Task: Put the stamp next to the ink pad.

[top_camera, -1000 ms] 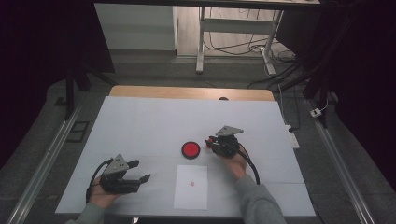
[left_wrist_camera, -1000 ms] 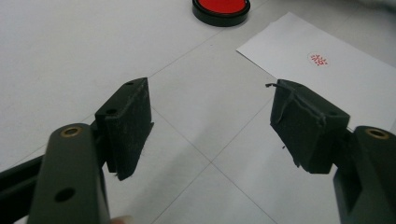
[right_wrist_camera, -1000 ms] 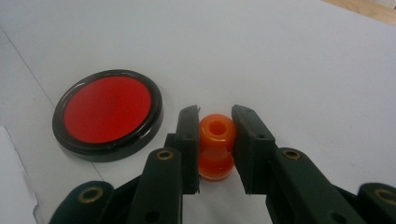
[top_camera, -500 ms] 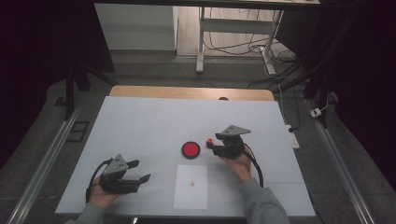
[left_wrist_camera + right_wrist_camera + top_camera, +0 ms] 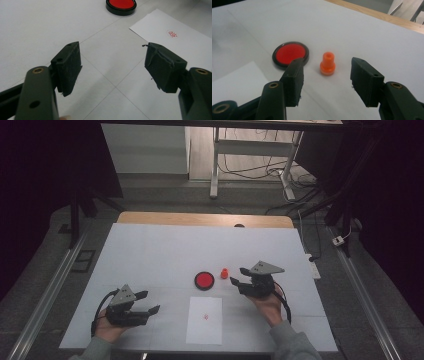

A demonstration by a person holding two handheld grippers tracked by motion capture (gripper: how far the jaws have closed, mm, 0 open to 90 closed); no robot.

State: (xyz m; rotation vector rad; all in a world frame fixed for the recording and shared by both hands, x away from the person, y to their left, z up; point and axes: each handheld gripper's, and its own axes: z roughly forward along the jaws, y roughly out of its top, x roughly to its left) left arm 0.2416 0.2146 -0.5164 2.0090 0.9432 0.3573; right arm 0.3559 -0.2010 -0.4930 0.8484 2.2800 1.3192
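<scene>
So at the lower left of the high view I've got my left gripper (image 5: 148,302) sitting low over the white table (image 5: 150,250), jaws spread apart with nothing in them. In the left gripper view the pads (image 5: 68,66) frame bare tabletop, with the ink pad (image 5: 121,5) at the top edge and the sheet of paper (image 5: 190,47) off to the upper right, its little red stamp mark (image 5: 172,33) showing.

Moving toward the middle of the high view: the paper (image 5: 205,320) lies at the bottom centre, the round red ink pad (image 5: 204,280) sits just above it, and the small orange stamp (image 5: 224,272) stands upright just beside the pad on its right, not touching it.

Right of centre is my right gripper (image 5: 236,276), pointing left at the stamp. Its jaws have just been opening and now stand apart, nothing clamped. In the right gripper view the stamp (image 5: 327,63) stands on the table a bit beyond the tips, clear of both, with the ink pad (image 5: 290,54) to the left of it.
</scene>
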